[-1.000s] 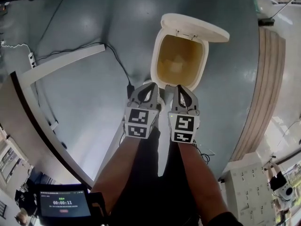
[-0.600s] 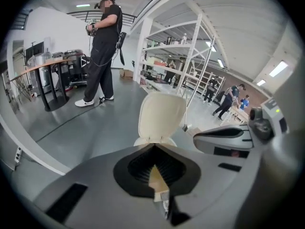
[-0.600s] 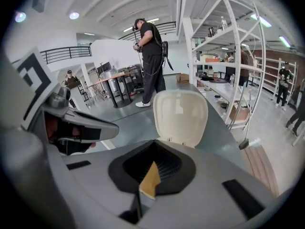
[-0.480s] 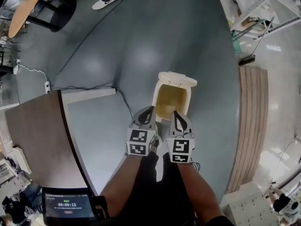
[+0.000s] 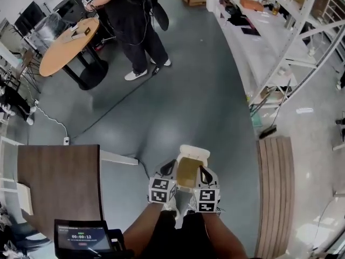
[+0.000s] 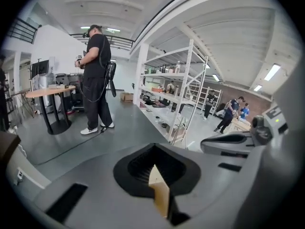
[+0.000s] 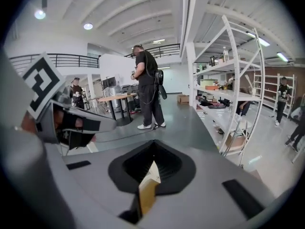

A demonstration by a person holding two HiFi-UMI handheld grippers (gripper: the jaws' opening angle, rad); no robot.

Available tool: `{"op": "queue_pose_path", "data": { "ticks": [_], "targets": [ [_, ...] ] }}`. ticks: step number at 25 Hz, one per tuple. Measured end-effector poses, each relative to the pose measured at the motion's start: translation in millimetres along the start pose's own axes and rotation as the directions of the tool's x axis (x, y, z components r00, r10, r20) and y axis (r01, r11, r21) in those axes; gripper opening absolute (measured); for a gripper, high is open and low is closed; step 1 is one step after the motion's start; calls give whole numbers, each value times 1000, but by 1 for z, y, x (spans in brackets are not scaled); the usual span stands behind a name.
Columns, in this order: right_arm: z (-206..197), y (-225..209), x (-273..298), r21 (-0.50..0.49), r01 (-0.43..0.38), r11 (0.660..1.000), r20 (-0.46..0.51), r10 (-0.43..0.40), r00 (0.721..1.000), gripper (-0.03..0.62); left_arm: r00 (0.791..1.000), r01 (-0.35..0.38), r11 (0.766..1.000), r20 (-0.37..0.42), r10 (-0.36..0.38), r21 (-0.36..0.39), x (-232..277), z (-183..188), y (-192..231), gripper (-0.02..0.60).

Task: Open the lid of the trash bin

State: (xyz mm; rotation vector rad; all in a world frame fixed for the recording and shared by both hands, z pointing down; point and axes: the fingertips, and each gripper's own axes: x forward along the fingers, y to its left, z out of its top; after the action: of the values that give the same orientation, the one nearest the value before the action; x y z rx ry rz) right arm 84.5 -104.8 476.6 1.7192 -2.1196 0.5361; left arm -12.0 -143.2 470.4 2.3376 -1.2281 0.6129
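Workshop with a grey floor (image 5: 205, 90); trash bin (image 5: 188, 172) stands on it, lid (image 5: 194, 153) up.
Left hand-held gripper (image 5: 171, 165) and right hand-held gripper (image 5: 202, 170) flank the bin's near rim, each pressed together, empty. Brown worktop (image 5: 59, 182) left of bin; shelving (image 5: 269, 31) beyond it, rightward. Screen (image 5: 82, 236) reads 00:00:12.
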Motion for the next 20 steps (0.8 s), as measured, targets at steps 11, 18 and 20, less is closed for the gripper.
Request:
{"op": "queue_pose_path", "data": {
  "ticks": [11, 18, 20],
  "targets": [
    [56, -11, -78, -52, 6, 999, 125, 1, 992, 0, 988, -85, 996, 129, 89, -36, -90, 54, 19, 0],
    [60, 5, -75, -106, -52, 993, 80, 60, 995, 0, 974, -117, 993, 194, 119, -21, -111, 80, 7, 0],
    [66, 13, -75, -118, -70, 991, 81, 80, 994, 0, 973, -112, 994, 200, 112, -13, -118, 82, 2, 0]
  ]
}}
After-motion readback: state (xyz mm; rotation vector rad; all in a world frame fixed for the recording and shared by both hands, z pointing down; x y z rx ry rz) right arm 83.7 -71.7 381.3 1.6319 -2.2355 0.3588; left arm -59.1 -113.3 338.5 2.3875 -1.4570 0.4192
